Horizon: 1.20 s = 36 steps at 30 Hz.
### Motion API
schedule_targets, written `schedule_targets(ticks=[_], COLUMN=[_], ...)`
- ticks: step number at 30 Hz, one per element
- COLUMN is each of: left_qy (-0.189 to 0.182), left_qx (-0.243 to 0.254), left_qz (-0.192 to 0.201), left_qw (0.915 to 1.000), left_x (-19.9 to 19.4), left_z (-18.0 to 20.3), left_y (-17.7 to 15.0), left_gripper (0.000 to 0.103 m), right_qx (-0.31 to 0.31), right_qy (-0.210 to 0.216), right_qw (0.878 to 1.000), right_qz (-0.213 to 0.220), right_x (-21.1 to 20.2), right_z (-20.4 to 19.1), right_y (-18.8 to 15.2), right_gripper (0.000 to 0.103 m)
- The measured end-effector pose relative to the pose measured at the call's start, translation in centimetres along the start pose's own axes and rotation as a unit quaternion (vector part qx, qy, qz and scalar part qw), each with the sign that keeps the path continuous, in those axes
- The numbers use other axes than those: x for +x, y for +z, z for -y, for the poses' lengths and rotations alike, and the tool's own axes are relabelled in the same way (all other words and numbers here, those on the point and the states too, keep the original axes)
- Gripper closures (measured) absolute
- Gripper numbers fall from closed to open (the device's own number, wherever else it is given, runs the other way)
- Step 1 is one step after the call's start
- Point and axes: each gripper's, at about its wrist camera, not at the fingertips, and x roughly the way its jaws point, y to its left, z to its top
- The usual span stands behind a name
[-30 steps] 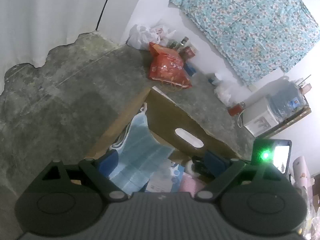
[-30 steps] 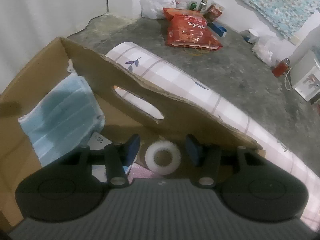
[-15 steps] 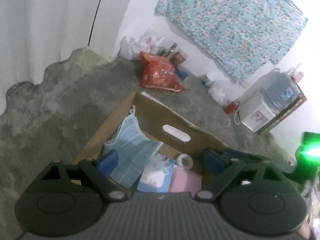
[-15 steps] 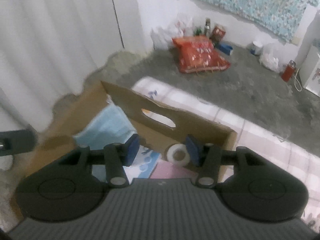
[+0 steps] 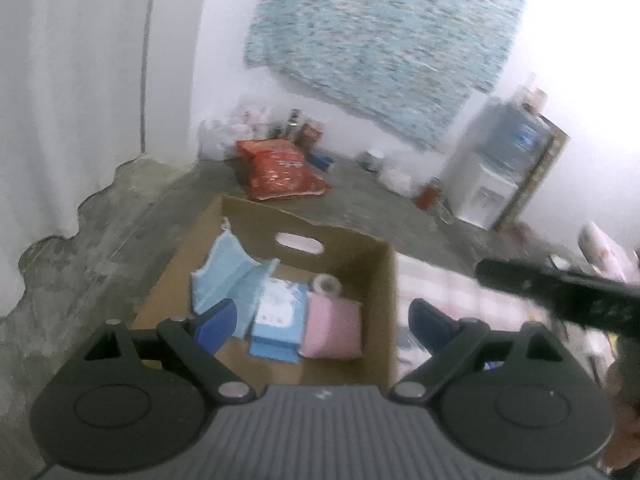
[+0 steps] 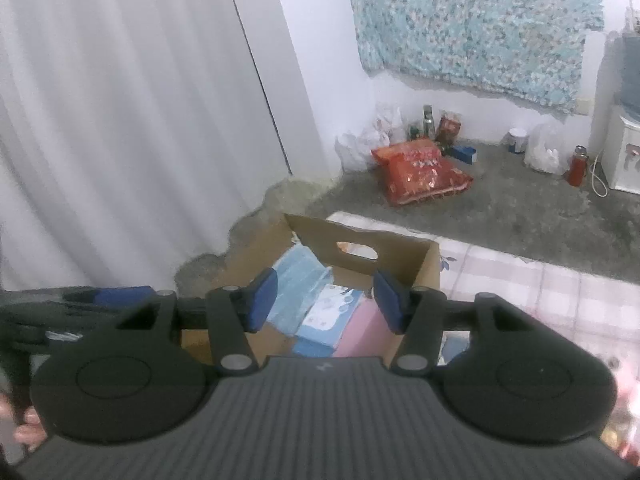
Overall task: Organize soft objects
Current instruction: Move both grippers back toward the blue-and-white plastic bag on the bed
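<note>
One cardboard box (image 5: pixel 352 248) at frame centre in both views, holding four soft things: one blue face mask (image 5: pixel 224 276) draped against its left wall, one blue-and-white packet (image 5: pixel 276 320) beside it, one pink pack (image 5: pixel 332 328) to the right of that, one white tape roll (image 5: pixel 326 284) just behind the pink pack. Same box (image 6: pixel 400 248) in the right wrist view, with mask (image 6: pixel 300 280), packet (image 6: pixel 328 312) and pink pack (image 6: pixel 360 332) visible between the blue pads. Left gripper (image 5: pixel 322 324) above the box, jaws wide open, nothing between them, touching nothing. Right gripper (image 6: pixel 324 304) also above the box, jaws opening, about a third of the way apart, empty, clear of every item. One red bag (image 6: pixel 420 172) on the concrete floor in the upper middle, one floral cloth (image 6: pixel 472 20) on the wall at upper right. Tape roll seen only from the left wrist; hidden from the right wrist. White curtain (image 6: pixel 120 120) filling the left half and a checked mat (image 6: pixel 540 288) at lower right clear only from the right wrist; left wrist picture blurred. Each view catching the other gripper as a dark shape at its edge
</note>
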Motion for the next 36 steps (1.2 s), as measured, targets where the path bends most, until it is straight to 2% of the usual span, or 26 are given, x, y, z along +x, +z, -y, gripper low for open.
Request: schedule_targets(ticks=[6,11,15,20,25,29,32,36], left_qy=[-0.031,-0.083,-0.126,-0.166,-0.172,-0.148,-0.135,-0.122], left_qx=[0.053,0.101,0.139,0.187,0.229,0.265,0.259,0.219], left_qz=[0.010,0.013,-0.008,-0.030,-0.050,-0.060,-0.089,-0.130], left_qw=[0.9981,0.9914,0.9822,0.9677,0.9570,0.9510,0.9524,0.9593], left_x=[-5.3,-8.9,-9.7,-8.9,-6.1,-2.7,0.7,6.2], left_z=[2.9,5.8,8.9,13.2,17.4,20.8,22.8,24.3], left_y=[-3.3,-6.3,-8.6,-11.4,-13.7,-14.5,-14.0,-12.1], left_gripper=[0.006,0.006,0.005,0.006,0.006,0.006,0.006,0.006], right_qx=[0.028,0.055,0.112,0.180,0.235,0.272,0.295,0.322], right_qy=[0.008,-0.015,-0.018,-0.024,-0.027,-0.018,-0.007,0.011], right_qw=[0.998,0.994,0.987,0.975,0.962,0.953,0.948,0.941], right_qz=[0.061,0.097,0.111,0.128,0.138,0.135,0.121,0.100], right_x=[-12.8,-21.9,-26.8,-30.6,-29.2,-26.2,-22.3,-17.3], right_z=[1.1,3.1,6.0,10.0,14.2,17.7,20.3,23.1], right_y=[-4.2,-9.7,-14.6,-20.7,-24.3,-25.7,-25.0,-25.0], right_gripper=[0.046,0.044,0.043,0.043,0.043,0.042,0.044,0.049])
